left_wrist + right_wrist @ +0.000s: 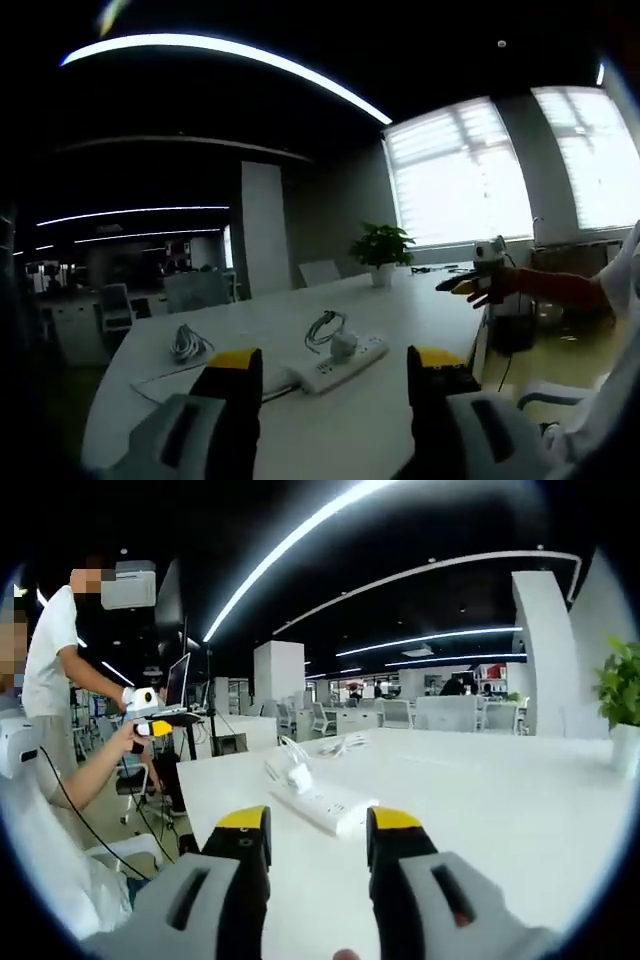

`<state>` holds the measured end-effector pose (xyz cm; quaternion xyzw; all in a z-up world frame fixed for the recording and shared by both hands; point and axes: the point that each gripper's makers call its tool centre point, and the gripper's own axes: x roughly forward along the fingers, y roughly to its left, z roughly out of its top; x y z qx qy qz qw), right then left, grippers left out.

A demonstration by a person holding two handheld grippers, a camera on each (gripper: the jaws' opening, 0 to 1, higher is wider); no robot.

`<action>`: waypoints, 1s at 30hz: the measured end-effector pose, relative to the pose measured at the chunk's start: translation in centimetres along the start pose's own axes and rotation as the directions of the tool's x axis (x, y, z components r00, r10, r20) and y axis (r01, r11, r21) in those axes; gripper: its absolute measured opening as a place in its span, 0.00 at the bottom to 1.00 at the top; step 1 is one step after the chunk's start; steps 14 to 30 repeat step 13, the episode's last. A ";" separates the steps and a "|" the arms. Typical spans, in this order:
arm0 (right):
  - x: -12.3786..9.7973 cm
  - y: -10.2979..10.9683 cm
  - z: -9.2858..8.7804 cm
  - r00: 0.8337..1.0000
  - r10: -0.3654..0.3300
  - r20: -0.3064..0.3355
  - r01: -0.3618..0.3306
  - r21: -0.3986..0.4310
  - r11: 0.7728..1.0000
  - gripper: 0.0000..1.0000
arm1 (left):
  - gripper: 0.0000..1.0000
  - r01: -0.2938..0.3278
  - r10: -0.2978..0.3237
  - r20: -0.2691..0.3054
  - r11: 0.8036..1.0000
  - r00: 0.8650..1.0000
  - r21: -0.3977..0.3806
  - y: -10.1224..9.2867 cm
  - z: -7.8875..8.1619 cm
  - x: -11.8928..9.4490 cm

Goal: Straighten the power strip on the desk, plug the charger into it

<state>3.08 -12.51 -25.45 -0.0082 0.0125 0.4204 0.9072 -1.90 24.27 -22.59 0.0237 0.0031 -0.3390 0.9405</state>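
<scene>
Both tools hover above the white desk [420,330], nothing taken up yet. My left gripper [338,372] stands with its yellow-tipped jaws wide apart and empty; my right gripper [308,832] also has a clear gap between its jaws and carries nothing. The power strip [335,364] lies flat near the desk's edge, askew to that edge, just ahead of both tools; in the right gripper view it runs diagonally [322,806]. The charger [343,346] sits on or against the strip's far half, its coiled cable [322,326] looped behind it; I cannot tell whether it is already seated in a socket. A second bundled cable [187,345] rests well apart on the desk, and a potted plant [381,250] stands at the far end. I judge the strip light, rigid, smooth plastic, likely to skid on the desktop, so I would pinch it across its narrow width near one end and pivot it. The charger looks small and hard; grip its body, not the soft cable
</scene>
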 end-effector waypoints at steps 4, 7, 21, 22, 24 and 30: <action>0.0 1.6 0.9 1.000 0.020 0.007 -0.020 -0.046 0.999 0.39 | 0.61 -0.002 0.002 0.009 1.000 1.000 0.010 -0.2 0.3 -0.6; -0.2 2.8 1.0 0.999 0.036 -0.010 -0.037 -0.101 0.994 0.39 | 0.61 0.004 -0.005 0.016 1.000 1.000 0.009 -0.2 0.0 -0.6; -0.5 3.4 0.3 0.998 0.025 -0.052 -0.032 -0.142 0.989 0.39 | 0.61 0.013 -0.013 -0.002 1.000 1.000 -0.004 0.3 -1.8 0.0; -0.5 3.4 0.3 0.998 0.025 -0.052 -0.032 -0.142 0.989 0.39 | 0.61 0.013 -0.013 -0.002 1.000 1.000 -0.004 0.3 -1.8 0.0; -0.5 3.4 0.3 0.998 0.025 -0.052 -0.032 -0.142 0.989 0.39 | 0.61 0.013 -0.013 -0.002 1.000 1.000 -0.004 0.3 -1.8 0.0; -0.5 3.4 0.3 0.998 0.025 -0.052 -0.032 -0.142 0.989 0.39 | 0.61 0.013 -0.013 -0.002 1.000 1.000 -0.004 0.3 -1.8 0.0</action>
